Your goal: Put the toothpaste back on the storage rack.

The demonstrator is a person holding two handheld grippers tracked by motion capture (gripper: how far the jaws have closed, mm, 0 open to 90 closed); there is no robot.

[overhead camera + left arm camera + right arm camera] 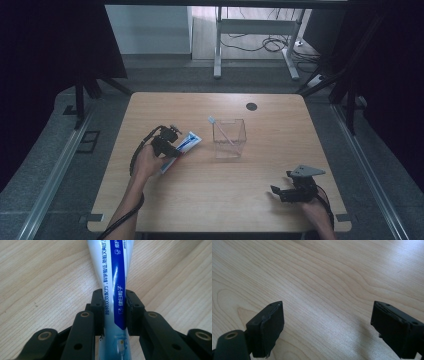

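Between the pads of the left gripper sits a toothpaste tube, pinched across its width, long axis running straight ahead of the jaws. Tube lies left of the table centre, aimed toward the clear cup holding a toothbrush. Right gripper rests wide open, empty, near the front right corner, farther off.

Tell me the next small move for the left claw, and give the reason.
Probably lift the toothpaste tube off the table. The left claw has its jaws pressed on both sides of the tube, which lies flat on the wood, and the clear container with the toothbrush stands beside it.
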